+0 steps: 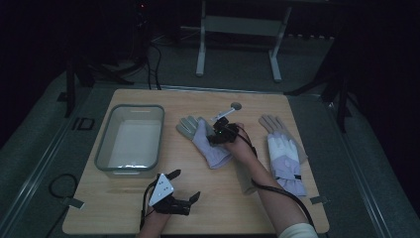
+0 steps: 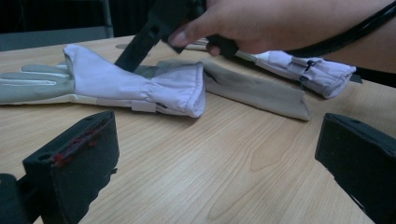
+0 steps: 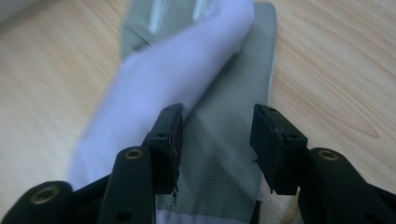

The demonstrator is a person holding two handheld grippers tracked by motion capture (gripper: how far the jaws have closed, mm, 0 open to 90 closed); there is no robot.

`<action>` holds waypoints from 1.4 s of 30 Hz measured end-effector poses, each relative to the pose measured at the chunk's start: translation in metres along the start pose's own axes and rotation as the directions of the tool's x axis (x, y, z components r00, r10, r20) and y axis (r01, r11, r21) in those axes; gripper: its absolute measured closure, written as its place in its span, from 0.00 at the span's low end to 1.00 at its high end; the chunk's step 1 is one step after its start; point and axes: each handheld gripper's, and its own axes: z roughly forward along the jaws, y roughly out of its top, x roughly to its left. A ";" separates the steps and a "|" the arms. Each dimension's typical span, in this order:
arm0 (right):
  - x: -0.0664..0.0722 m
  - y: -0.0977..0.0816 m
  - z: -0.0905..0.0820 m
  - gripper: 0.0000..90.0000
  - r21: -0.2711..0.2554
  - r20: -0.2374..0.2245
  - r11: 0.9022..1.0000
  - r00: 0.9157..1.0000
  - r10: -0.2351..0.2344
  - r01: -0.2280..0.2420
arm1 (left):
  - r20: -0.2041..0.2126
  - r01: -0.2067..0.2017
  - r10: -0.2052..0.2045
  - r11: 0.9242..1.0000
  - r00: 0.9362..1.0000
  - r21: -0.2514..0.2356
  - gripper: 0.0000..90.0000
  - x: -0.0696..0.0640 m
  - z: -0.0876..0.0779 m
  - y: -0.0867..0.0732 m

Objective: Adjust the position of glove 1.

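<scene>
R gripper: centre frame, over lavender-grey glove, fingers part-open astride it, no clamp.
L gripper: bottom frame, fingers wide apart, empty.

Bare wooden table open along the near edge, clear bin blocking the far left, one glove mid-table, second glove right, bare strip between them.

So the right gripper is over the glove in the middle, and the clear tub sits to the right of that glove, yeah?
Not quite. The right gripper is over the middle glove, but the tub sits to the left of that glove, as the high view shows.
</scene>
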 end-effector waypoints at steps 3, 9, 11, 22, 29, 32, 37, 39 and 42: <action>0.000 -0.001 0.006 0.62 0.029 -0.005 1.000 1.000 0.011 -0.011 | 0.001 0.002 -0.002 1.000 1.000 -0.002 0.00 0.000 0.000 0.000; 0.003 -0.002 0.009 0.77 0.044 -0.013 0.999 1.000 -0.011 0.012 | 0.002 0.003 -0.003 1.000 1.000 -0.001 0.00 0.000 0.000 0.000; 0.009 -0.001 0.009 0.91 0.047 0.005 0.998 0.999 -0.042 0.041 | 0.003 0.002 -0.002 1.000 1.000 -0.001 0.00 0.000 0.000 0.000; 0.020 0.000 -0.046 0.98 -0.170 0.037 0.951 0.962 0.270 -0.260 | -0.003 0.007 -0.007 1.000 1.000 -0.005 0.00 0.000 0.000 0.000; 0.024 -0.015 -0.076 0.98 -0.230 0.056 0.895 0.913 0.404 -0.382 | -0.007 0.004 -0.004 1.000 1.000 -0.006 0.00 -0.001 0.000 0.000; 0.027 -0.023 -0.084 0.98 -0.252 0.047 0.865 0.887 0.458 -0.434 | -0.009 0.005 -0.005 1.000 1.000 -0.005 0.00 -0.001 0.000 0.000; 0.035 -0.036 -0.082 0.98 -0.270 0.056 0.840 0.864 0.501 -0.470 | -0.010 0.006 -0.006 1.000 1.000 -0.006 0.00 -0.001 0.000 0.000; 0.034 -0.041 -0.074 0.97 -0.265 0.032 0.825 0.850 0.525 -0.500 | -0.009 0.004 -0.004 1.000 1.000 -0.005 0.00 -0.001 0.000 0.000; 0.033 -0.044 -0.063 0.97 -0.254 0.047 0.827 0.847 0.529 -0.502 | -0.006 0.003 -0.003 1.000 1.000 -0.001 0.00 0.000 0.000 0.000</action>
